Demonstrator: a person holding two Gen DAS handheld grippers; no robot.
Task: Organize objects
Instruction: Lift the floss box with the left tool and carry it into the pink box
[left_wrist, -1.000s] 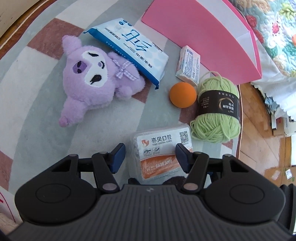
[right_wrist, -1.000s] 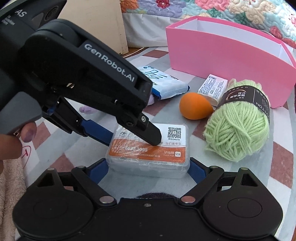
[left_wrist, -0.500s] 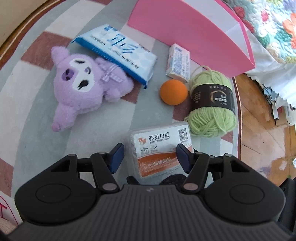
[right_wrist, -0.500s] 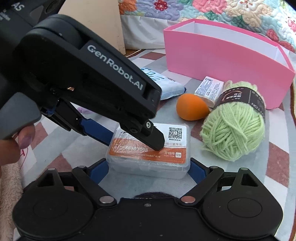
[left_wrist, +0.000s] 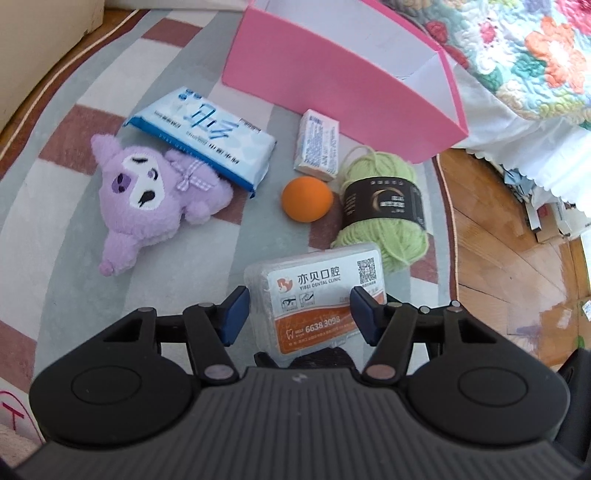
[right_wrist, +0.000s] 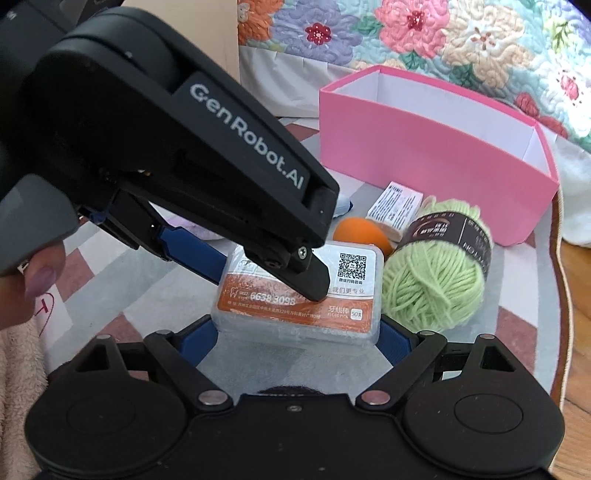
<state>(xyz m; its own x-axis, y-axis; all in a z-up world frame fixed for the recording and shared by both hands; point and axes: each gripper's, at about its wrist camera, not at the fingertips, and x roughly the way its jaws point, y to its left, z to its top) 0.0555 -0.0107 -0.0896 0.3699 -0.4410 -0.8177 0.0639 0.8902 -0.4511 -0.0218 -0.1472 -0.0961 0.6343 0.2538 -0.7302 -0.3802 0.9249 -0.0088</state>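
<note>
A clear floss-pick box (left_wrist: 317, 299) with an orange and white label is lifted above the rug. My left gripper (left_wrist: 299, 314) and my right gripper (right_wrist: 295, 338) both clamp it, each from a different side; the box also shows in the right wrist view (right_wrist: 295, 295). A pink open box (left_wrist: 332, 77) stands behind, also seen in the right wrist view (right_wrist: 436, 147). On the rug lie a green yarn ball (left_wrist: 384, 210), an orange ball (left_wrist: 306, 198), a small white carton (left_wrist: 317, 144), a blue wipes pack (left_wrist: 203, 133) and a purple plush toy (left_wrist: 147, 195).
A striped rug (left_wrist: 74, 147) covers the floor, with wooden floor (left_wrist: 498, 258) to its right. A bed with a floral quilt (right_wrist: 406, 33) stands behind the pink box. The left gripper's body (right_wrist: 166, 147) fills the left of the right wrist view.
Both grippers have risen with the floss-pick box held between them, and the pink box has come more fully into view. The objects on the rug have not moved.
</note>
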